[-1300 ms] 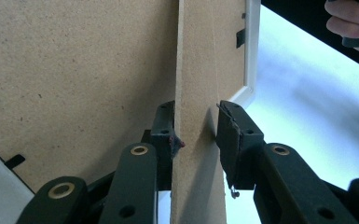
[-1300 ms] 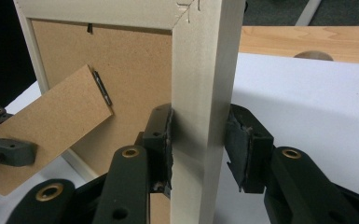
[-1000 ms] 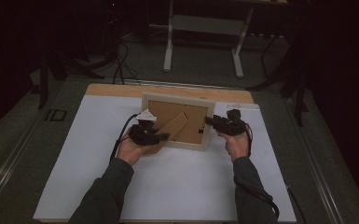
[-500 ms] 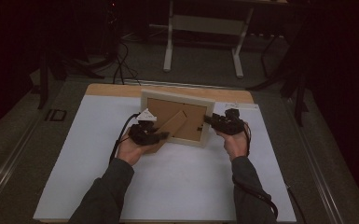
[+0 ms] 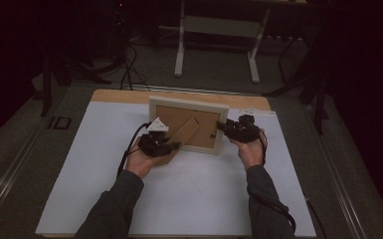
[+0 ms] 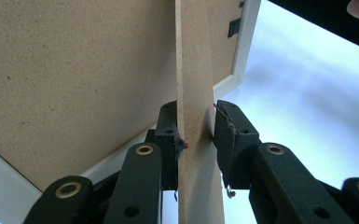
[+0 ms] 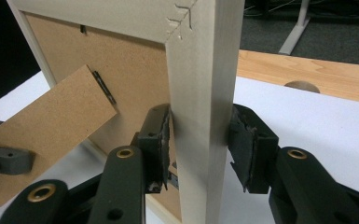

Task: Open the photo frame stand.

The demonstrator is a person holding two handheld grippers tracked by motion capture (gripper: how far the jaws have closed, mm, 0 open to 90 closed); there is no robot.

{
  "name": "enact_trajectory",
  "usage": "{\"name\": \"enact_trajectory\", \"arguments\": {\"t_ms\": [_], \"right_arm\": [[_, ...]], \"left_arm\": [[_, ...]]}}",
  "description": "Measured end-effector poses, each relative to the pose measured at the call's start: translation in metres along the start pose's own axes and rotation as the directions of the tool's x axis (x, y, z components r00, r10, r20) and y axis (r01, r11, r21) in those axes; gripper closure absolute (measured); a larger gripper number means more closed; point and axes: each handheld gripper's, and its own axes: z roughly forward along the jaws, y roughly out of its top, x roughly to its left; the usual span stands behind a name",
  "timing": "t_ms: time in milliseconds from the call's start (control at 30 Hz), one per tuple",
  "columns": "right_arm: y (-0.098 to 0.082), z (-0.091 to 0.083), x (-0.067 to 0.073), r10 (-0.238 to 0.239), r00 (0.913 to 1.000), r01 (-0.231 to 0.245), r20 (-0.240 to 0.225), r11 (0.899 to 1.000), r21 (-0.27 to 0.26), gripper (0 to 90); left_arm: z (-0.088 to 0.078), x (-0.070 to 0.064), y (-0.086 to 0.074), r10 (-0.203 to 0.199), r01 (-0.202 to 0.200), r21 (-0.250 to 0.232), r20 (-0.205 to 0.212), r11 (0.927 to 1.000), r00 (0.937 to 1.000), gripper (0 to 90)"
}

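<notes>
one picture frame point(image 5: 186, 104) upright: left claw point(image 6: 198, 140) loosely straddles its one stand flap point(image 6: 193, 70), right claw point(image 7: 198, 140), just opening, straddles its edge.

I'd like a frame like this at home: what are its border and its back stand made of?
The border looks like pale painted or bare light wood: matt, with a mitred corner joint showing. The stand and back panel look like brown pressed fibreboard: speckled, matt, raw edges. Probably hardboard, though I can't be sure.
</notes>
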Motion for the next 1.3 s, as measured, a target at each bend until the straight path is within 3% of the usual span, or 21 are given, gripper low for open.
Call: {"name": "enact_trajectory", "arguments": {"t_ms": [267, 467, 633, 833, 1000, 1133, 1300], "right_arm": [[-0.003, -0.002, 0.0, -0.021, 0.9998, 0.02, -0.007, 1.0, -0.013, 58.2], [-0.006, -0.005, 0.0, -0.03, 0.9993, 0.029, -0.023, 0.999, -0.018, 58.9], [-0.008, -0.007, 0.001, -0.049, 0.9983, 0.048, -0.032, 0.999, -0.024, 58.9], [-0.014, -0.007, 0.001, -0.066, 0.997, 0.065, -0.041, 0.998, -0.023, 58.9], [-0.019, -0.005, 0.002, -0.081, 0.9963, 0.08, -0.031, 0.997, -0.011, 58.8], [-0.018, -0.006, 0.008, -0.128, 0.9918, 0.128, 0.013, 0.992, -0.011, 59.4], [-0.015, -0.005, 0.009, -0.115, 0.9927, 0.116, 0.036, 0.993, -0.031, 61.3]], "left_arm": [[0.0, -0.003, 0.0, 0.032, -0.031, 0.011, -0.01, 0.9994, 0.9995, 70.7], [-0.003, -0.003, 0.004, 0.001, -0.001, -0.044, -0.002, 0.999, 1.0, 65.8], [-0.005, -0.006, 0.007, 0.019, -0.02, -0.03, -0.031, 0.9994, 0.9993, 74.9], [-0.006, -0.008, 0.006, 0.036, -0.036, -0.016, -0.031, 0.9992, 0.9989, 77.4], [-0.007, -0.011, 0.004, 0.032, -0.033, -0.032, -0.043, 0.9989, 0.9986, 78.6], [-0.006, -0.013, 0.002, 0.044, -0.046, -0.033, -0.06, 0.9984, 0.9972, 79.1], [-0.005, -0.014, 0.002, 0.064, -0.067, -0.03, -0.089, 0.9973, 0.994, 78.8]]}}
